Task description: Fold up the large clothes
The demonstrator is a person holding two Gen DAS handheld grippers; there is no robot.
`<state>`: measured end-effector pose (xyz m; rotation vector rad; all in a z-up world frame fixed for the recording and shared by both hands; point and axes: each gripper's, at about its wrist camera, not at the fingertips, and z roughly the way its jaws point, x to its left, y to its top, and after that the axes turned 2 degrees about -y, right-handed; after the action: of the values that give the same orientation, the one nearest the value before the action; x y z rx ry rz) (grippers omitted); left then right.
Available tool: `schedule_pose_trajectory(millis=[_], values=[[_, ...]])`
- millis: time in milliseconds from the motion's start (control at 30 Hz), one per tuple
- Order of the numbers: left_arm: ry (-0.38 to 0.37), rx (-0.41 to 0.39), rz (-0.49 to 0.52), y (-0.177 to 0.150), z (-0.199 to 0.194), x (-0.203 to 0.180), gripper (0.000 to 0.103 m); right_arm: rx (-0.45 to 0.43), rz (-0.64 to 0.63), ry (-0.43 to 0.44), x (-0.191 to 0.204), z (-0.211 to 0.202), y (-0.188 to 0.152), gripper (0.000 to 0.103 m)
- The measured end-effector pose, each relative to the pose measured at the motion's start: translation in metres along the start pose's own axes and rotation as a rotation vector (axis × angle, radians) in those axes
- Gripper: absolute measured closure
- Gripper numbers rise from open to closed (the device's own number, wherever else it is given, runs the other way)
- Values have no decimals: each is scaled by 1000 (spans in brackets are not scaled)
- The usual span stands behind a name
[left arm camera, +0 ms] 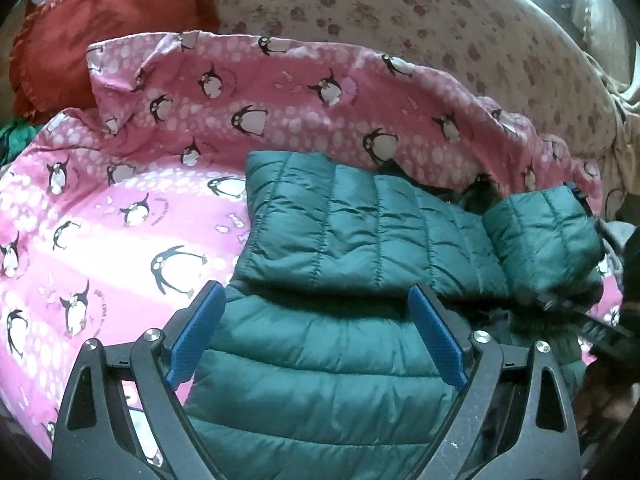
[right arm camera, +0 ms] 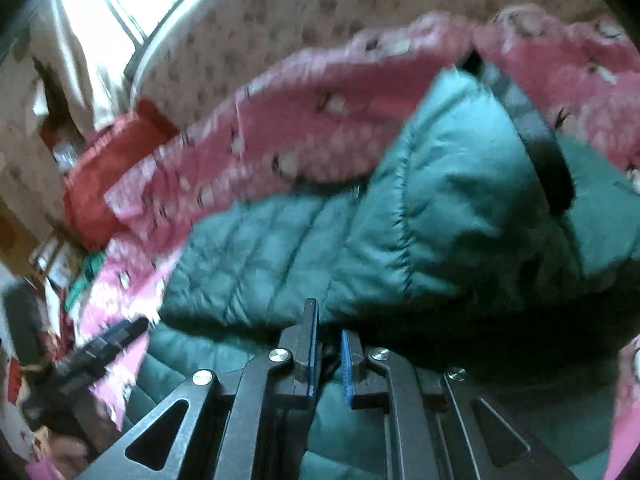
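Item 1, green quilted puffer jacket point(left arm camera: 344, 232): I see it lying on the pink penguin-print blanket point(left arm camera: 120, 216), partly folded. One quilted panel is laid flat over the lower body, and a sleeve end point(left arm camera: 544, 236) is doubled over at the right side.

Item 2, left gripper point(left arm camera: 316, 332): I hold it above the jacket's near part, blue pads point(left arm camera: 436, 340) set wide apart, nothing between them.

Item 3, right gripper point(right arm camera: 329, 354): its jaws are drawn close together at the jacket's dark near edge. The view is blurred, and I cannot tell whether any fabric is pinched. From the left camera it shows only as a dark shape at the right margin, beside the sleeve end.

Item 4, red cushion point(left arm camera: 100, 36): behind the blanket's far left corner.

Item 5, cream floral-print sheet point(left arm camera: 400, 28): covering the surface beyond the blanket.
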<state>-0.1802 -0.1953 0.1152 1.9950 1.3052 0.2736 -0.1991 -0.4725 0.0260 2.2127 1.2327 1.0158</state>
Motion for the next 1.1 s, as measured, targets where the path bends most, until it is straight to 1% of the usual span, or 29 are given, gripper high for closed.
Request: schedule_pose_trajectory(millis=[33,67,100,133,167,200,267,333,433,500,533,567,667,733,800,900,933,967,1000,1033,1067,1100], values=[[-2,1,-1,0,0,1,10,26,-2,-4,2,3,1,90],[-4,3,-1,-1,-1,1,10,32,-3,1,0,2,1,84],[-5,3,0,-1,-1,2,10,26,1,13,-1,-3,-2,60],[-6,5,-1,-2,-1,2,10,13,13,30,-2,-12,0,43],[-8,7,-3,-3,0,2,10,3,23,37,-5,-20,-3,41],[-12,9,-6,-3,0,2,10,-8,34,41,-6,-31,1,41],[-27,17,-13,-4,0,0,10,-16,45,47,-14,-45,-9,41],[-51,16,-22,-3,-3,-3,10,-21,51,46,-22,-62,-11,41],[-98,4,-50,-3,-7,-5,10,-24,61,43,-27,-71,-21,41],[-125,7,-78,-1,-6,-6,10,-19,80,47,-32,-87,-21,41],[-135,11,-93,0,-5,-7,10,-16,88,50,-35,-86,-31,41],[-138,17,-104,1,-2,-9,10,-15,97,53,-39,-89,-38,41],[-139,26,-122,7,6,-19,10,-21,113,55,-44,-101,-39,41],[-151,34,-117,11,11,-28,10,-24,116,50,-53,-111,-42,41],[-161,50,-97,16,19,-40,10,-29,119,43,-57,-111,-42,41],[-138,81,-40,18,36,-61,11,-44,132,41,-61,-118,-44,41],[-131,84,-13,18,41,-68,13,-51,136,40,-65,-124,-45,41],[-132,88,17,18,45,-77,26,-59,139,37,-65,-132,-44,41],[-130,96,38,17,48,-82,44,-65,142,35,-68,-137,-45,41],[-122,114,71,16,53,-89,53,-73,145,30,-71,-144,-47,41],[-127,131,89,16,56,-95,72,-83,150,24,-73,-152,-43,41],[-138,139,87,16,58,-96,82,-91,159,17,-78,-157,-41,41]])
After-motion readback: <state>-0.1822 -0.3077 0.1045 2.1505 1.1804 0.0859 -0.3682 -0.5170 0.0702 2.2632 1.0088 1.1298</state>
